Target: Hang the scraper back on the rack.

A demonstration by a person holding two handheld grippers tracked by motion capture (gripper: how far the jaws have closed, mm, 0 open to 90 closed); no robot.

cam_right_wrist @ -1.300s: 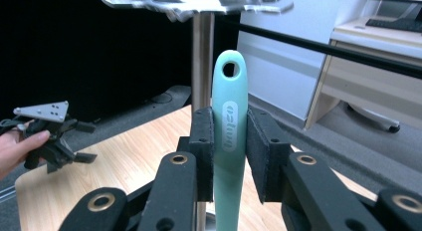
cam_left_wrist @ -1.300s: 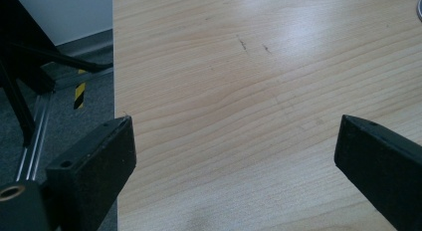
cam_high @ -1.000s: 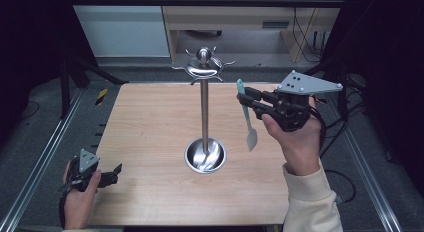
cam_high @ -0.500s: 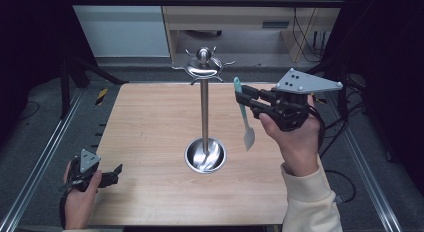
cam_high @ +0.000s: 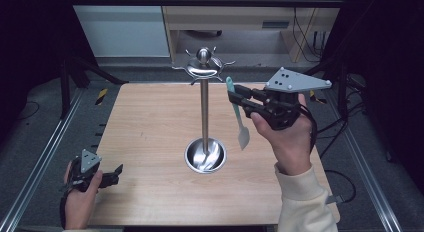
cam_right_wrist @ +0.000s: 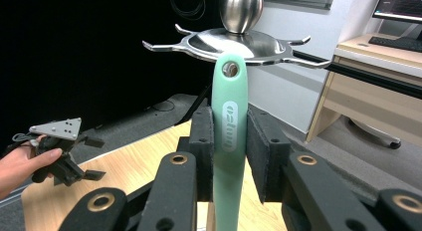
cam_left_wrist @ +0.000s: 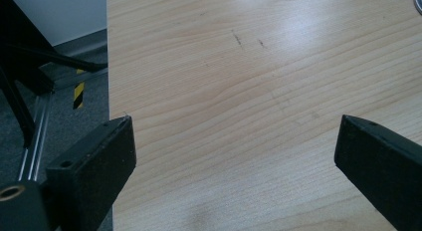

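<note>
Hanging upright in the right gripper [cam_high: 235, 98], jaws pinching the mint-green handle of a spatula [cam_right_wrist: 229, 126] with a hole at its top end, pale blade dangling above the table [cam_high: 150, 122] just right of the steel hook stand [cam_high: 204, 112]. Blade getting cut off in the right gripper view. Left gripper [cam_high: 116, 173] sitting spread wide and holding nothing at the table's near-left corner, leaving lots of bare wood between.

The right gripper [cam_high: 233, 95] has carried the spatula [cam_high: 238, 114] slightly closer to the stand [cam_high: 204, 112].

Right gripper [cam_high: 234, 97] clamps spatula [cam_high: 238, 119] upright — beside hook stand [cam_high: 204, 107]; left gripper [cam_high: 117, 170] low.
</note>
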